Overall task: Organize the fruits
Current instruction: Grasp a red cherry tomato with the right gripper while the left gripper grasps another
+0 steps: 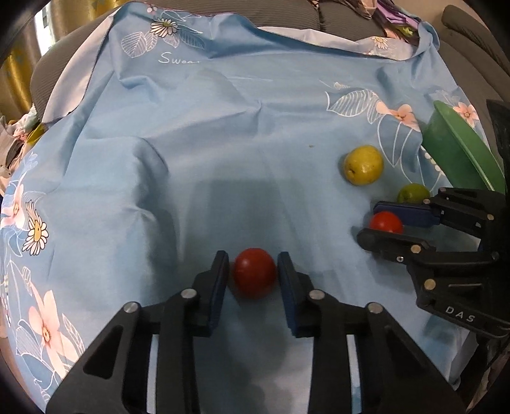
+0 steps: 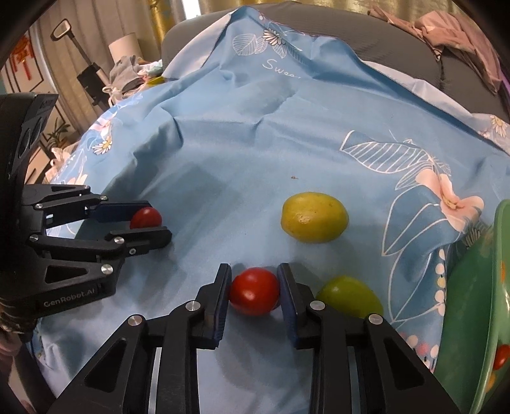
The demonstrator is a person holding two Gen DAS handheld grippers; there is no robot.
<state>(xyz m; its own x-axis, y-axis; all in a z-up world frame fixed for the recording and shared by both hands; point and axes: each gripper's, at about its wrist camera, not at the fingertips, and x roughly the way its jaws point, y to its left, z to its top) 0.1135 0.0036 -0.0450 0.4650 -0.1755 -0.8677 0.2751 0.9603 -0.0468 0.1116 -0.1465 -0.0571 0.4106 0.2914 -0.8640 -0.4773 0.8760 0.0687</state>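
Note:
In the left wrist view, a red tomato [image 1: 254,273] rests on the blue floral cloth [image 1: 223,133], and my left gripper [image 1: 252,259] is shut on it, a pad against each side. My right gripper [image 2: 254,269] is shut on a second red tomato [image 2: 255,291], which also sits on the cloth. From the other side, each one shows: the right gripper [image 1: 371,222] with its tomato [image 1: 385,222], the left gripper [image 2: 158,219] with its tomato [image 2: 146,217]. A yellow fruit [image 2: 314,221] and a green fruit [image 2: 349,296] lie loose near the right gripper.
A green bowl [image 2: 471,318] stands tilted at the right edge of the cloth, close to the green fruit. The cloth covers a grey sofa [image 1: 287,19] and is wrinkled at the left. Clothes are piled beyond the cloth's far corners.

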